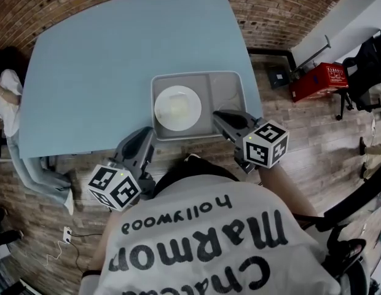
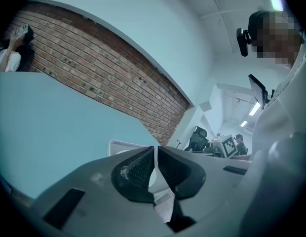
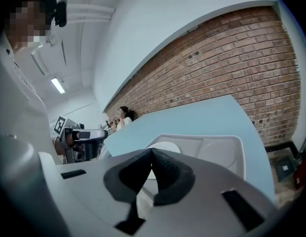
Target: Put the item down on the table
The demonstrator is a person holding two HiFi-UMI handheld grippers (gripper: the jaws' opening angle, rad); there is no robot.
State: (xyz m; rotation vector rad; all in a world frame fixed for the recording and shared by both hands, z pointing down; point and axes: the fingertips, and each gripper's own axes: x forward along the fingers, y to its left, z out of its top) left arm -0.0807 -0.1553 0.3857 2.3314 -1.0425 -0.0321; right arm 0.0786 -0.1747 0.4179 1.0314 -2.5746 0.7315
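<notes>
Both grippers are empty. The left gripper (image 1: 146, 135) hangs off the tray's near-left corner, jaws pressed together on nothing. The tray (image 1: 155, 85) is already flat on the table (image 1: 104, 54), with the white plate (image 1: 177, 108) in its left compartment. The right gripper (image 1: 219, 115) has its tip just at the tray's near-right corner, jaws shut too and nothing between them. I can't tell if it actually touches the rim.

What could go wrong, in my opinion:
- The tray's near side sits right along the table's near edge, maybe a hair over it. A bump or drag from either tip toward the person could slide it off.
- The plate looks loose, so a tilt of the tray would send it sliding.
- The right tip is the closer one, so it's more likely to snag the rim when it moves.

Room: left of the tray there's loads of bare table, apart from a seated person (image 1: 6, 85) at the far-left end. Beyond the tray it's bare too. Right of the tray the table ends almost at once, then wood floor and a red case (image 1: 319, 78) well away.
</notes>
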